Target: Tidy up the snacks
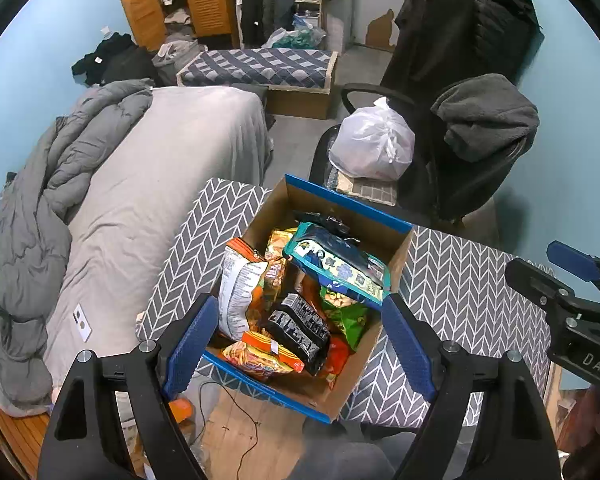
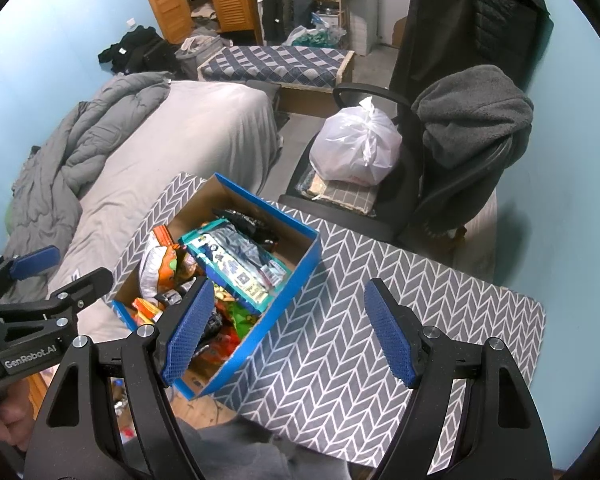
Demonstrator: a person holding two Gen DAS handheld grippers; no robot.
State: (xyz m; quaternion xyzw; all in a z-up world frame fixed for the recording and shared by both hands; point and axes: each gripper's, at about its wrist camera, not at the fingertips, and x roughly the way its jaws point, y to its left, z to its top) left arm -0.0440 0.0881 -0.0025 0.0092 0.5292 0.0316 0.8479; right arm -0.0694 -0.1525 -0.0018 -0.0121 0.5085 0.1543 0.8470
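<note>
a: so where's everything relative to the cardboard box (image 1: 384,236)?

b: left to right: the left gripper (image 1: 300,340) hangs right over the box, jaws spread wide, holding nothing. inside, the white and orange chip bag (image 1: 240,288) leans on the left wall, the black packet (image 1: 300,326) sits mid-box, the teal packet (image 1: 336,262) lies tilted across the top. right of the box is bare herringbone tablecloth (image 2: 360,300), and the right gripper (image 2: 296,332) hovers above that, also wide open and empty.

a: what could go wrong?

b: my guess: the packets overlap, so 1 pinch might drag 2 out. the box also sits at the table's left edge, so a sideways snag could tip it toward the floor.
</note>
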